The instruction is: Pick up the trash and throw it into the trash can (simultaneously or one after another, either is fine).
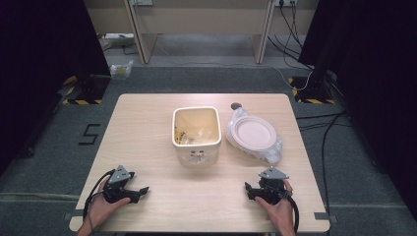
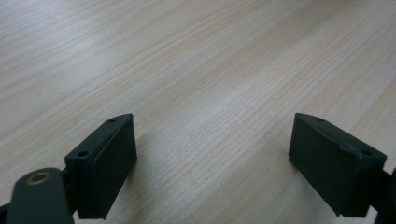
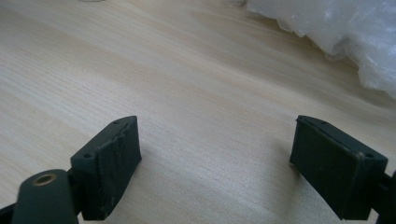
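High view shows the worktop (image 1: 147, 147) with a bin (image 1: 196, 133) at centre and a bagged plate (image 1: 254, 135) just right of it, both untouched, so the work looks unstarted. Left gripper (image 1: 140, 191) and right gripper (image 1: 250, 189) rest near the front edge, fingers spread and empty, well apart from both; the plate lies nearer the right one.

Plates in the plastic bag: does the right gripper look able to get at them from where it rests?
Probably yes. The right gripper rests open on the table, and only bare wood lies between it and the bagged plates. The bin stands off to the side.
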`<state>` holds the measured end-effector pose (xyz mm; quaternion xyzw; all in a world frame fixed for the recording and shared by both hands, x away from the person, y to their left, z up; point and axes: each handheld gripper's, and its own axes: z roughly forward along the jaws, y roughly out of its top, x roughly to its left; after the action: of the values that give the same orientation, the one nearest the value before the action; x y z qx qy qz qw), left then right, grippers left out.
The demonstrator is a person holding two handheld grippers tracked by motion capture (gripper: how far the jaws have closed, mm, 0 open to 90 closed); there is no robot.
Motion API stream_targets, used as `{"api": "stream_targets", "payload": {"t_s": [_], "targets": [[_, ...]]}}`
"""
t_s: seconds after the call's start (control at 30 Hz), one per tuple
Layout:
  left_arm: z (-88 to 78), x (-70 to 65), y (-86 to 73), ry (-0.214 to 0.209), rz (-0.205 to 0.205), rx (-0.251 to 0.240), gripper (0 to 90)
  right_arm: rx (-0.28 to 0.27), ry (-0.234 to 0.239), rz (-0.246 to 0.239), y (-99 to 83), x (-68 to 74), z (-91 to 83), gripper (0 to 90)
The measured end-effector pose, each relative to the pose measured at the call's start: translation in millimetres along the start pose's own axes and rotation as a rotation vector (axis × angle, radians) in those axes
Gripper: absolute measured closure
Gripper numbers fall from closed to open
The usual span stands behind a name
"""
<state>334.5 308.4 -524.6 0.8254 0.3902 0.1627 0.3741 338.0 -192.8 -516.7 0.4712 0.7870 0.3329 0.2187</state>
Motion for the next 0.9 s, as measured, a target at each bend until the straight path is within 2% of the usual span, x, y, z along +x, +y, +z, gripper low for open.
{"api": "stream_targets", "payload": {"t_s": [0.17,0.47,0.6,0.77,0.8,0.9], "targets": [[0.0,0.0,0.0,0.000,0.000,0.000,14.0,-0.001,0.005,-0.010,-0.1,0.0,-0.7,17.5],[0.0,0.0,0.0,0.000,-0.002,0.000,14.0,-0.039,-0.001,-0.020,1.5,3.0,-5.1,19.7],[0.1,0.0,0.0,0.000,-0.001,-0.001,14.0,-0.079,-0.008,-0.023,5.3,3.3,-12.8,21.7],[0.1,0.0,0.0,0.000,-0.001,-0.001,14.0,-0.112,-0.032,-0.052,11.9,3.9,-20.2,25.5],[0.1,-0.1,0.0,0.001,-0.002,-0.001,14.0,-0.134,-0.045,-0.071,16.9,3.7,-24.7,26.9],[0.0,0.0,0.0,0.001,-0.001,0.000,14.0,-0.160,-0.064,-0.083,23.2,3.4,-29.5,28.7]]}}
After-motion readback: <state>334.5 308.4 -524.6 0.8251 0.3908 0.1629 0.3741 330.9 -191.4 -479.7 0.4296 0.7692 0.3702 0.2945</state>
